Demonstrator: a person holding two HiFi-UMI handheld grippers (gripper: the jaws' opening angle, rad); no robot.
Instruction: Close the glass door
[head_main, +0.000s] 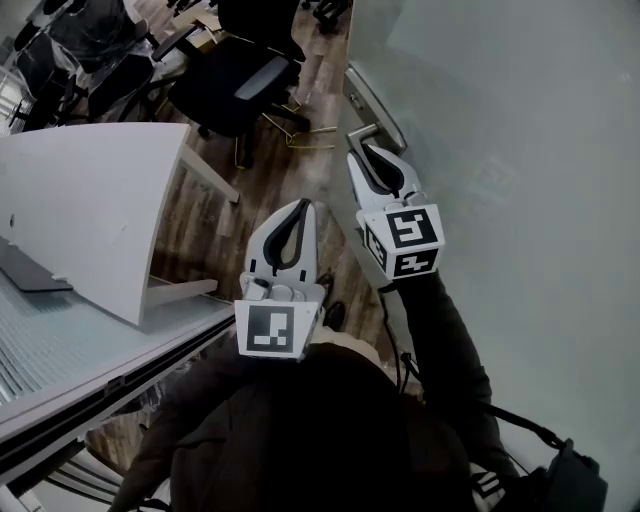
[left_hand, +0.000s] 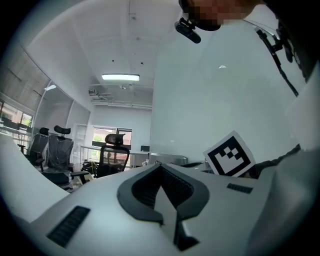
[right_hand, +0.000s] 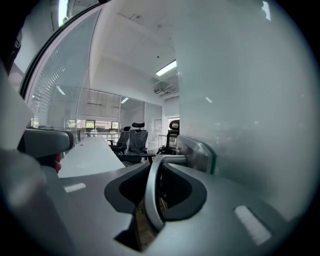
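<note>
My right gripper (head_main: 372, 152) clamps the curved silver metal handle (right_hand: 151, 195) of the frosted glass door (head_main: 520, 150). My left gripper (head_main: 298, 208), nearer and to its left, has jaws together on nothing.

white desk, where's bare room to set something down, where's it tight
The white desk is bare right of the dark flat item at its left edge. The wood floor between desk and glass door is open. Tight: around the black chairs, and at the door handle the right gripper clamps.
</note>
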